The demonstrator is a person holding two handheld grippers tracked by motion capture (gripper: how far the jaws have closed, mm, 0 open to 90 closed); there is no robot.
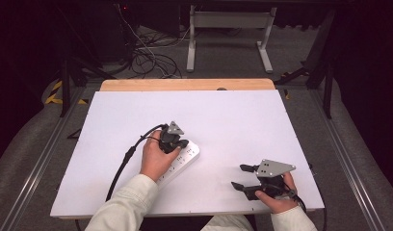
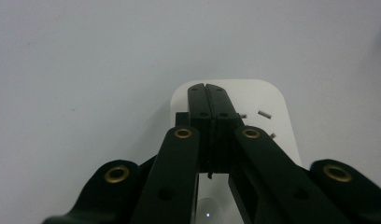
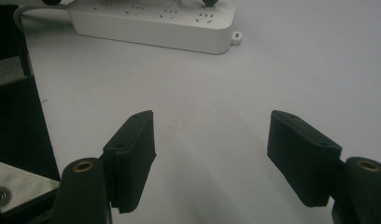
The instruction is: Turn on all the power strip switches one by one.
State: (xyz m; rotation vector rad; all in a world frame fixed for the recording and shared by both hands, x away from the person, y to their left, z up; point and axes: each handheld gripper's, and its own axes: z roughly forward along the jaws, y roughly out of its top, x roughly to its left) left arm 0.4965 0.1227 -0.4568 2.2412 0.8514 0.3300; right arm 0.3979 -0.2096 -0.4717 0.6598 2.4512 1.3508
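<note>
Early in the work: left tool [image 2: 206, 88] closed tight on nothing, tips pressed down on the white power strip [image 1: 184, 160] lying beneath it on the desk [image 1: 233, 115]; right tool [image 3: 212, 158] wide open, empty, strip well ahead.

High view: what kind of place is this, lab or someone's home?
Most likely a lab or recording workspace, not a home. A white-topped table stands on grey carpet, loose cables lie tangled on the floor behind it, a bare white desk frame stands beyond, and yellow-black hazard tape marks the floor at left.
</note>
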